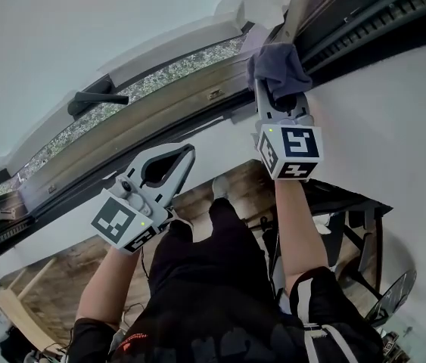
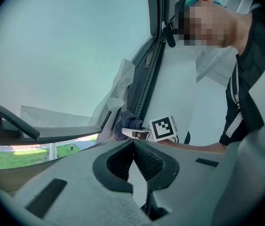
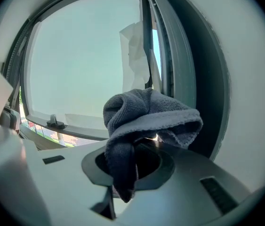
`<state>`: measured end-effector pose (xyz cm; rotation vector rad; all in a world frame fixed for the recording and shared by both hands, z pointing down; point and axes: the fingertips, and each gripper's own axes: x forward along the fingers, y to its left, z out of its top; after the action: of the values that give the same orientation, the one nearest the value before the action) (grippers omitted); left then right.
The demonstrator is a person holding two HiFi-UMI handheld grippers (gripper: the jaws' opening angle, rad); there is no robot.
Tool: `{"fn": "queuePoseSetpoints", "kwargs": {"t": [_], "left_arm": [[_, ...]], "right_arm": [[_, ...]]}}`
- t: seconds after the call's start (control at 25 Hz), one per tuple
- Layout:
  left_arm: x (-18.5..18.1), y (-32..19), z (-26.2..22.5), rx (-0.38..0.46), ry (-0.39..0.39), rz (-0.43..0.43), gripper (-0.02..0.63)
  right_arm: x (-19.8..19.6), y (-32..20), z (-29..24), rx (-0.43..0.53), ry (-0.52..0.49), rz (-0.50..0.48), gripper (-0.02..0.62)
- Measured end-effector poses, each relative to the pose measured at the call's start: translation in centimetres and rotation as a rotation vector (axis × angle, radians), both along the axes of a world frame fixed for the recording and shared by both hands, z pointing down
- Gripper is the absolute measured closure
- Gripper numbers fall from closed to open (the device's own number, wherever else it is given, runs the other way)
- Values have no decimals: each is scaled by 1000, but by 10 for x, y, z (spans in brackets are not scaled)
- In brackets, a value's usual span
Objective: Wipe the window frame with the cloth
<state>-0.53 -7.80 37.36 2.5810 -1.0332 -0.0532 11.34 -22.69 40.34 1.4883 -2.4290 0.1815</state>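
Observation:
A grey-blue cloth (image 1: pixel 277 65) is bunched against the window frame (image 1: pixel 160 108) near its right corner. My right gripper (image 1: pixel 281 89) is shut on the cloth and points up at the frame. In the right gripper view the cloth (image 3: pixel 146 117) drapes over the jaws and hides their tips, with the dark frame upright (image 3: pixel 170 79) just behind. My left gripper (image 1: pixel 186 153) hangs lower and to the left, just below the frame, shut with nothing in it. In the left gripper view its jaws (image 2: pixel 133 145) meet at the tips, and the cloth (image 2: pixel 130 121) shows beyond them.
A black window handle (image 1: pixel 95 100) sits on the sash at the left. Crumpled white sheeting (image 1: pixel 265 2) fills the upper corner by the cloth. White wall (image 1: pixel 394 112) runs under the window. A black table frame (image 1: pixel 349 203) stands on the wooden floor at the right.

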Motion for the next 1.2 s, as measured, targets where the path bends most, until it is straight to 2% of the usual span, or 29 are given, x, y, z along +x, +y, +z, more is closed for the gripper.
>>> {"fn": "queuePoseSetpoints", "kwargs": {"t": [0.4,0.68,0.88,1.2], "left_arm": [[-2,0,13,-26,-1,6,586],[-6,3,20,-36,10,5,586],[-11,9,26,-47,17,-3,586],[-26,17,32,-57,26,-23,586]], "right_arm": [[6,0,34,-66,11,38,545],[11,2,52,-83,99,69,545],[11,2,59,-63,169,72,545],[-1,9,59,-62,154,55,546]]}}
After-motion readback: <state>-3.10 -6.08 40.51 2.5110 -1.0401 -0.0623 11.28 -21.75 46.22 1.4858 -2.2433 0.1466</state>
